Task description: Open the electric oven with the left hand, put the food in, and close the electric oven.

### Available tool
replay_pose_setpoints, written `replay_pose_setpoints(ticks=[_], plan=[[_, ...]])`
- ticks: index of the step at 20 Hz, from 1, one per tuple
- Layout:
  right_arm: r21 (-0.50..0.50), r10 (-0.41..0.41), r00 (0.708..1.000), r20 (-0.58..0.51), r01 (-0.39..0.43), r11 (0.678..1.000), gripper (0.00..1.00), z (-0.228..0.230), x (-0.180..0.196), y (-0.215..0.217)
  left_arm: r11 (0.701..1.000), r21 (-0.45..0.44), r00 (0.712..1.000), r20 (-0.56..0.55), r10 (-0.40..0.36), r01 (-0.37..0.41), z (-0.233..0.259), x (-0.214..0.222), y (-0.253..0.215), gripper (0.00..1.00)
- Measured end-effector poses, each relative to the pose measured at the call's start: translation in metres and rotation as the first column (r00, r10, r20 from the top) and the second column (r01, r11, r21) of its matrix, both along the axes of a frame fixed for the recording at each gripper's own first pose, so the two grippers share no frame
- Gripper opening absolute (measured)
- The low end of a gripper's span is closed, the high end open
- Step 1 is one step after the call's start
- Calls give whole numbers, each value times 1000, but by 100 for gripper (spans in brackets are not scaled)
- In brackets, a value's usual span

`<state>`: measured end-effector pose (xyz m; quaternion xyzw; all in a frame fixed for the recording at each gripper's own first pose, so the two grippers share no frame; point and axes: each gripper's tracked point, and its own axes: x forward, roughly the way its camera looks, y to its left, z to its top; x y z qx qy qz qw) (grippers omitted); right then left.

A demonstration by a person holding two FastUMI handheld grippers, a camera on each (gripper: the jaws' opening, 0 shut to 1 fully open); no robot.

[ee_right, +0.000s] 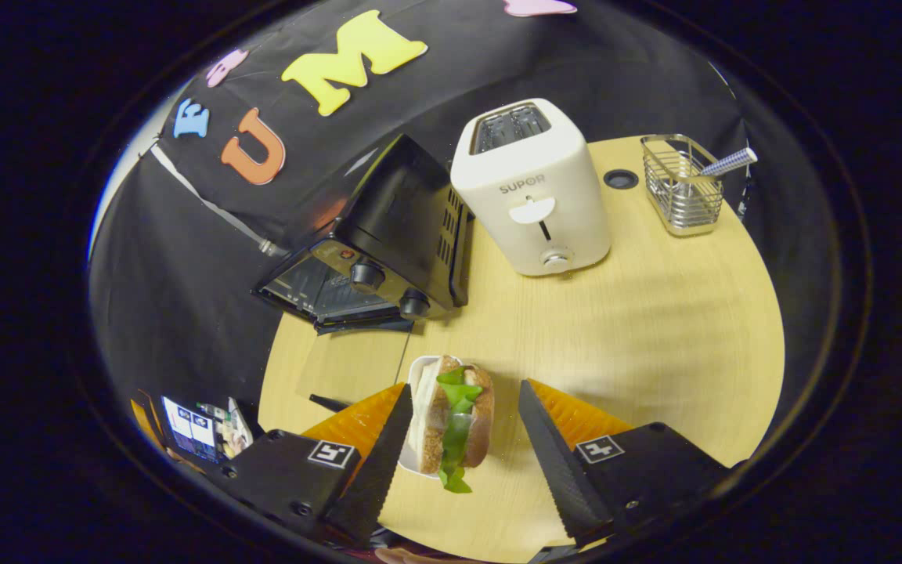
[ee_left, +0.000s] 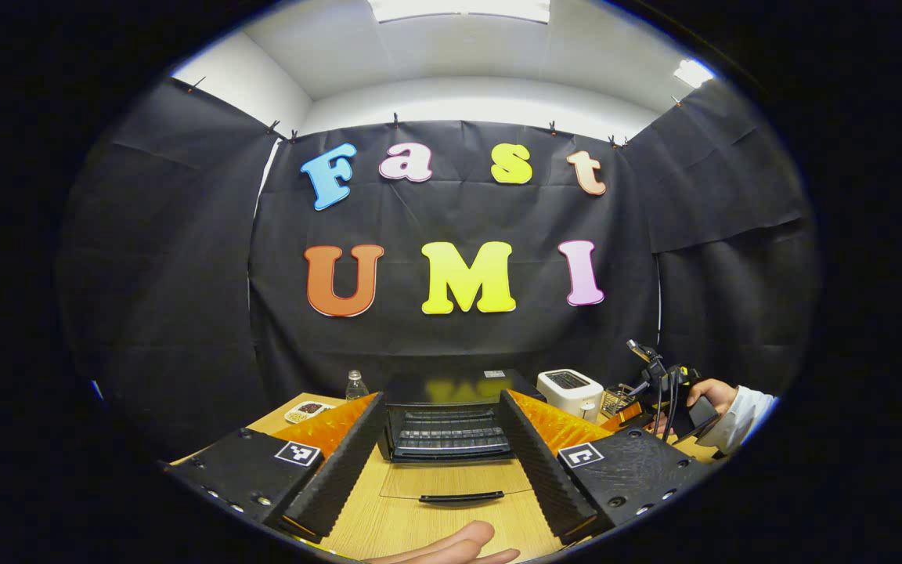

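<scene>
Oven (ee_left: 451, 427) door's flat down at center frame, left tongs (ee_left: 439, 462) spread wide and empty. Right tongs (ee_right: 463, 439) gape around the sandwich (ee_right: 455, 423) at bottom center, probably lining up a grab.

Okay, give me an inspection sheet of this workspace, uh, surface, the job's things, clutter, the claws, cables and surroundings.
Surface: light wooden table, round-edged, with a grommet hole.
Job's things: electric oven, glass door folded flat onto the table, racks bare; sandwich with lettuce on a small white dish, still outside the oven.
Clutter: white toaster; wire basket holding a utensil; bottle; small plate of snacks.
Claws: left claw open, empty, facing the oven; right claw open, fingers either side of the sandwich, not pressing.
Cables: nothing seen on the table.
Surroundings: black cloth walls, white ceiling with lights.
</scene>
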<state>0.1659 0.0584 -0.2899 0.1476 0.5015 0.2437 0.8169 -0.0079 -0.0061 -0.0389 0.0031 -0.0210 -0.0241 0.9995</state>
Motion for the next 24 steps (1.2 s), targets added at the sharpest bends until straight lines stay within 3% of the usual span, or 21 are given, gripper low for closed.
replay_pose_setpoints(ticks=[1, 5, 7, 9, 10, 12, 13, 14, 19, 24], plan=[[14, 23, 999, -23, -22, 1000, 85, -3, -3, 3, 1000, 8, 1000, 1, 12, -12, 1, -1, 3, 94], [67, 93, 987, -130, -85, 994, 79, -19, -15, 16, 999, 14, 999, -7, 35, -35, -2, -5, 8, 94], [92, 72, 985, -157, -58, 994, 50, -22, -13, 14, 998, 8, 998, -4, 64, -63, -1, -7, 15, 94], [119, 53, 982, -181, -32, 992, 40, -24, -16, 15, 997, -1, 997, -8, 72, -72, -1, -8, 17, 94], [117, 47, 982, -181, -26, 993, 45, -24, -17, 16, 997, -5, 997, -5, 74, -74, -1, -9, 18, 94], [111, 44, 984, -175, -25, 993, 40, -21, -23, 15, 997, -3, 997, 5, 71, -71, 1, -11, 19, 94], [100, 43, 986, -158, -27, 995, 30, -18, -24, 12, 998, -2, 998, 10, 66, -66, 1, -12, 20, 94], [88, 40, 990, -138, -28, 996, 39, -15, -25, 10, 998, -1, 998, 15, 62, -62, 2, -12, 19, 94], [93, 16, 999, -49, -12, 996, 39, 10, -37, 5, 998, -16, 998, 33, 57, -56, 2, -16, 24, 94], [181, 38, 999, 9, -39, 983, 39, 41, -66, 30, 1000, -11, 999, 40, 30, -29, 2, -16, 28, 94]])
